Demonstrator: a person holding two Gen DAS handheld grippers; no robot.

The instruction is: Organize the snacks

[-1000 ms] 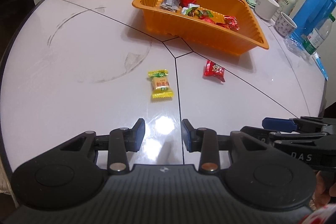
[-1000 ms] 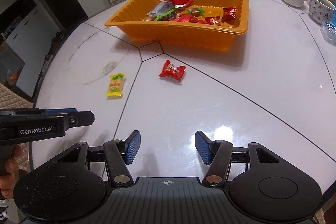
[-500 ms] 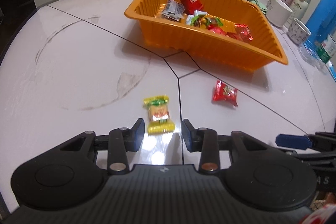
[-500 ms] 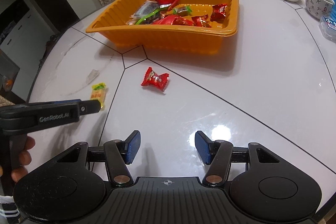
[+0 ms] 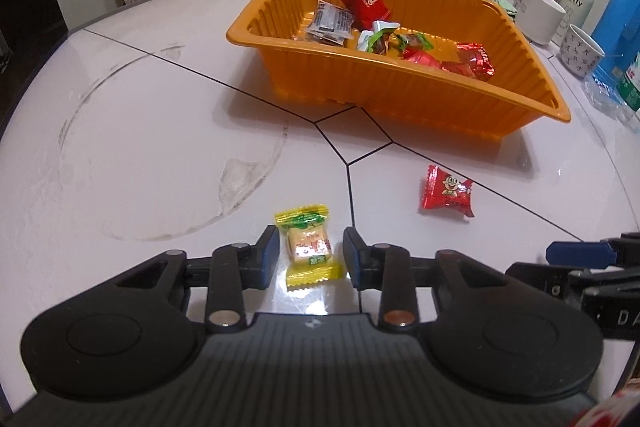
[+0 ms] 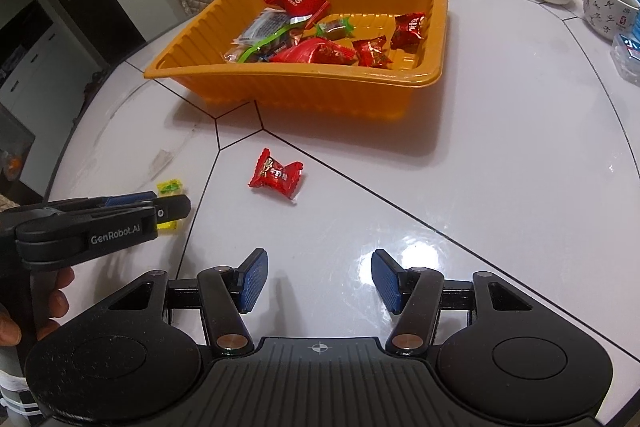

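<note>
Our left gripper (image 5: 310, 257) is closing around the yellow candy (image 5: 309, 247), pads not yet touching it, near the tabletop's (image 5: 160, 131) middle. Our right gripper (image 6: 318, 281) hangs open and empty; the red candy (image 6: 277, 177) lies before the tray (image 6: 320, 89).

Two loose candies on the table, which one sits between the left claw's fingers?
The yellow candy; the closing left claw straddles it. The red candy lies off alone.

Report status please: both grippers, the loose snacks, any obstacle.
Left gripper closing around yellow candy, pads not yet touching. Right gripper open, empty; red candy loose on table ahead. Orange tray beyond, path unobstructed.
</note>
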